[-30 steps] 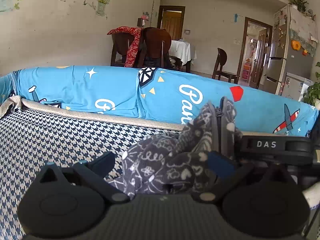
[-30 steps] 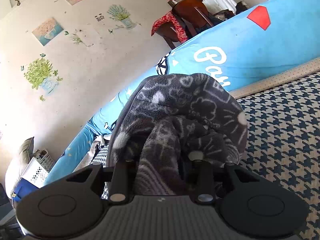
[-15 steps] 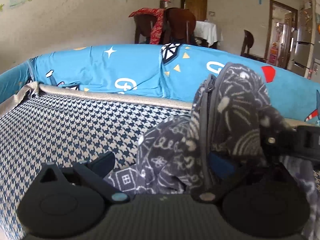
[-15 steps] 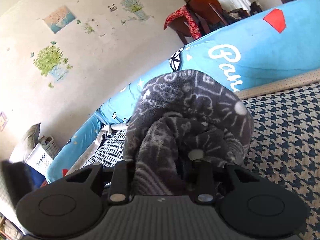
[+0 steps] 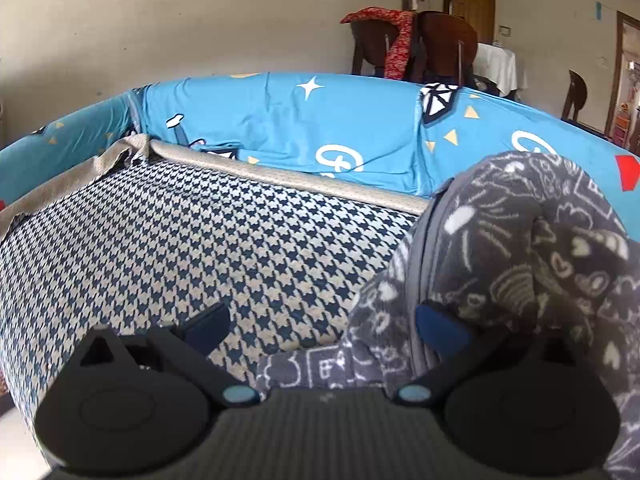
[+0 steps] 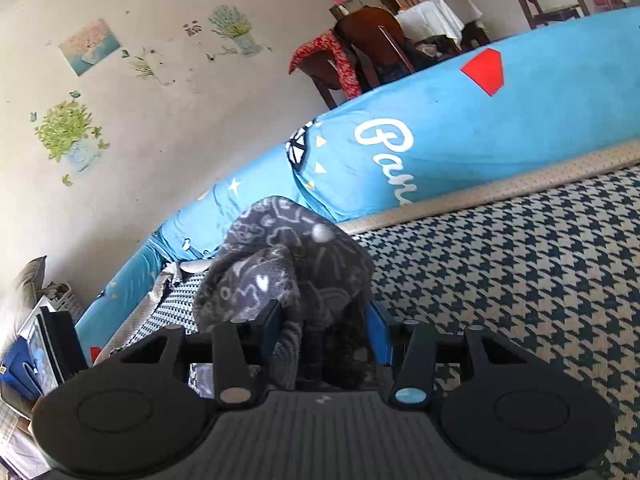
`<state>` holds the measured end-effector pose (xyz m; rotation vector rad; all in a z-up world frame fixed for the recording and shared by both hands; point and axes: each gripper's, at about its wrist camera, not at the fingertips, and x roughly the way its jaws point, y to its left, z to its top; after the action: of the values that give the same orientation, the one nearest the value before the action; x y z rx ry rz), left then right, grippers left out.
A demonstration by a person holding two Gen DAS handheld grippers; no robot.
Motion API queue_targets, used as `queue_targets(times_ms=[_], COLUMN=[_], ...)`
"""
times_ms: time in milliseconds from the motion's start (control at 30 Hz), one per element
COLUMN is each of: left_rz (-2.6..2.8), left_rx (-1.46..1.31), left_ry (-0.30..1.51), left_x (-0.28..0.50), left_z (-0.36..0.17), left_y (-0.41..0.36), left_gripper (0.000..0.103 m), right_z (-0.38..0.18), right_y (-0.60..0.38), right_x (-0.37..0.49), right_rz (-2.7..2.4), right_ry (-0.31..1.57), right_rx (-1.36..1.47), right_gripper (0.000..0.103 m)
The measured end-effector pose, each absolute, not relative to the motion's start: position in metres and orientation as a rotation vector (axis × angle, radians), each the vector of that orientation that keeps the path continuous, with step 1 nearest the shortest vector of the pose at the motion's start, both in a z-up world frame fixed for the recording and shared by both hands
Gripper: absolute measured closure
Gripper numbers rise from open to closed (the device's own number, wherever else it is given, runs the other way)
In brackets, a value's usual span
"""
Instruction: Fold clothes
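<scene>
Folding has scarcely begun, to judge from this moment: the dark grey patterned fleece garment (image 5: 532, 240) is bunched in a rumpled mound rather than laid flat, and no crease or tidy layer shows anywhere on it. Your left gripper (image 5: 324, 326) stands with its fingers (image 5: 206, 326) spread wide; the garment lies against the right-hand one and drapes over it, with a hem corner reaching into the gap, yet nothing is pinched between them. Your right gripper (image 6: 324, 328) has its fingers (image 6: 270, 326) parted around a hanging fold of the same fleece, which fills the gap and rises above it; whether they press the cloth or merely flank it cannot be told from the right wrist view. Taking the houndstooth sofa seat (image 5: 180, 240) as landmark, the garment sits above its right part in the left wrist view, raised in front of the blue printed cover (image 5: 320, 128) that runs along the seat's far edge. Everything of substance remains: spreading the piece on the seat, squaring its zip edge, and making each fold. As for containers, a white basket (image 6: 60, 296) stands beyond the seat's far left end near the wall; its contents are too small to make out.
</scene>
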<state>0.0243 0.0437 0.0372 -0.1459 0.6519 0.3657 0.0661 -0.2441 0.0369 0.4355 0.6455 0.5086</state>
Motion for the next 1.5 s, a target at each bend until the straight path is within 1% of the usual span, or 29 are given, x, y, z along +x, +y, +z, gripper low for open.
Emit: queue_targets(times_ms=[67,100,267,400,633,700,767,800,833,967,1167,1500], left_rz=[0.378,0.389,0.461,0.461,0.453,0.443,0.432,0.424,0.414,0.376,0.266,0.117], left_rx=[-0.166,-0.161,-0.132,-0.150,-0.169,-0.184,-0.188,-0.190,-0.193,-0.207,-0.255,-0.242], left_ry=[0.659,0.662,0.676,0.689,0.701,0.703,0.701,0.698,0.695,0.684,0.673,0.651], left_x=[0.025,0.025,0.026,0.028,0.028,0.028,0.027,0.026,0.026,0.024,0.019,0.012], left_z=[0.036,0.036,0.032,0.030,0.027,0.026,0.027,0.028,0.029,0.034,0.041,0.050], left_y=[0.051,0.053,0.061,0.069,0.073,0.073,0.071,0.070,0.068,0.059,0.045,0.000], left_gripper=[0.000,0.000,0.000,0.000,0.000,0.000,0.000,0.000,0.000,0.000,0.000,0.000], right_z=[0.030,0.026,-0.002,-0.027,-0.041,-0.043,-0.040,-0.039,-0.037,-0.027,-0.002,0.028], right_y=[-0.243,-0.243,-0.232,-0.216,-0.194,-0.192,-0.190,-0.189,-0.190,-0.194,-0.215,-0.253], right_x=[0.069,0.071,0.081,0.086,0.092,0.091,0.089,0.087,0.086,0.081,0.068,0.046], right_rz=[0.467,0.447,0.406,0.430,0.458,0.466,0.473,0.475,0.477,0.470,0.493,0.468], right_ry=[0.676,0.691,0.799,0.873,0.896,0.897,0.882,0.872,0.863,0.824,0.748,0.712], right_rx=[0.420,0.411,0.377,0.401,0.448,0.458,0.438,0.429,0.427,0.424,0.464,0.479], right_gripper=[0.048,0.047,0.046,0.046,0.047,0.057,0.075,0.080,0.082,0.085,0.086,0.087])
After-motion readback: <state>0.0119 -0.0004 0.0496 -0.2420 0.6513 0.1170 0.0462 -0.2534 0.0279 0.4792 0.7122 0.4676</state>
